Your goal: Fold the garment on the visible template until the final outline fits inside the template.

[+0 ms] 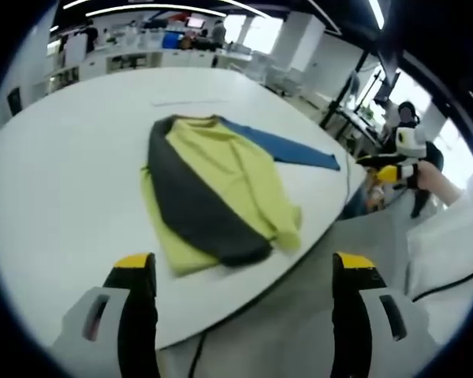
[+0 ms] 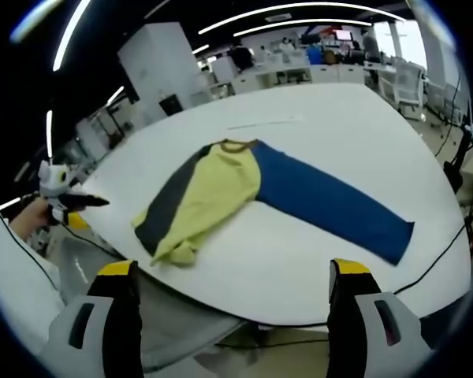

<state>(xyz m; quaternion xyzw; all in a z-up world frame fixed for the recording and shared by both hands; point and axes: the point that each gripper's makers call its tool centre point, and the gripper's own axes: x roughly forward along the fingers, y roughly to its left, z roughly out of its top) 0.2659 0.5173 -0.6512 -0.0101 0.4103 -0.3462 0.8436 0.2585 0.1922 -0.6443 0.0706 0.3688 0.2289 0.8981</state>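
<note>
White round table (image 2: 355, 142) in bright open office, desks (image 2: 299, 71) at 12 o'clock. Garment (image 2: 244, 193) flat at centre, blue sleeve (image 2: 339, 209) towards 4 o'clock. Cable (image 2: 433, 264) over edge. Left gripper (image 1: 244, 272) and right gripper (image 2: 232, 279) spread wide, holding nothing.

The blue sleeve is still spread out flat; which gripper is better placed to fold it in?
Likely right: the blue sleeve stretches toward the right gripper; the left gripper faces the folded yellow side.
</note>
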